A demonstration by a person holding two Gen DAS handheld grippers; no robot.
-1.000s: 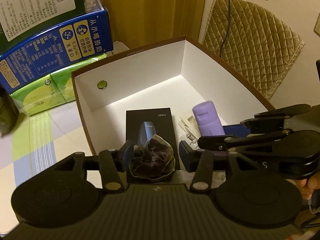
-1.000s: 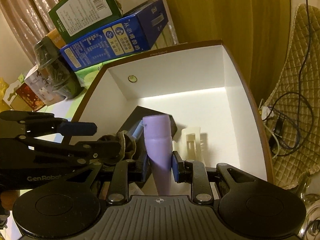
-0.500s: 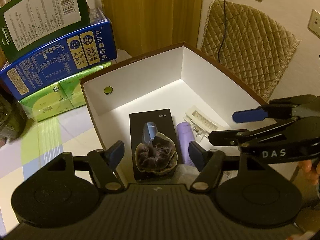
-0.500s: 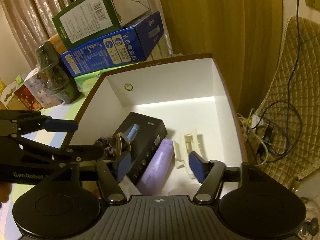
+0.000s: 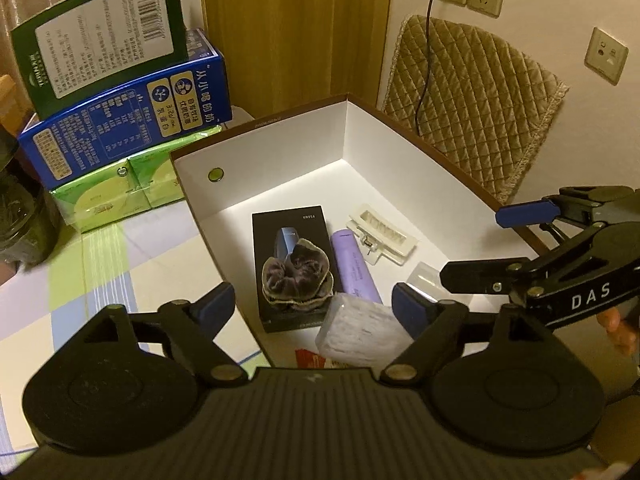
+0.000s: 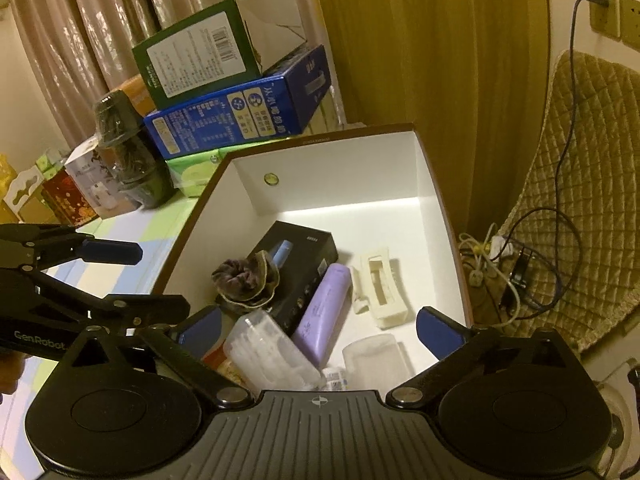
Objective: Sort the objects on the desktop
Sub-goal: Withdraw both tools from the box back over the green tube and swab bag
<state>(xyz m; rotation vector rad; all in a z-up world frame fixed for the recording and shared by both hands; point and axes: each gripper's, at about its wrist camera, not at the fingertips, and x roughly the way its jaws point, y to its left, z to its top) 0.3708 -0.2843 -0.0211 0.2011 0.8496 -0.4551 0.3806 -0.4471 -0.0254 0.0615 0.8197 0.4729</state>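
Box: white-lined brown-rimmed cardboard box (image 5: 280,148), ahead of and below both claws.
Scrunchie: crumpled dark velvet scrunchie (image 5: 298,276) on a matte black carton (image 5: 280,220), beyond the left claw's tips.
Tube: smooth lilac plastic tube (image 6: 324,308) lying flat beyond the right claw.
Left claw (image 5: 312,306): tilted downward, jaws just opened wide, holding nothing.
Right claw (image 6: 318,326): likewise spread, empty.

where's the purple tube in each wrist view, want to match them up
Left wrist: the purple tube lies on the box floor just right of the black carton, centre frame, above the gap between the open fingers.
Right wrist: the purple tube lies slanted at lower centre, between the black carton and the cream hair clip.
Shared landmark: the dark scrunchie resting on the black carton.
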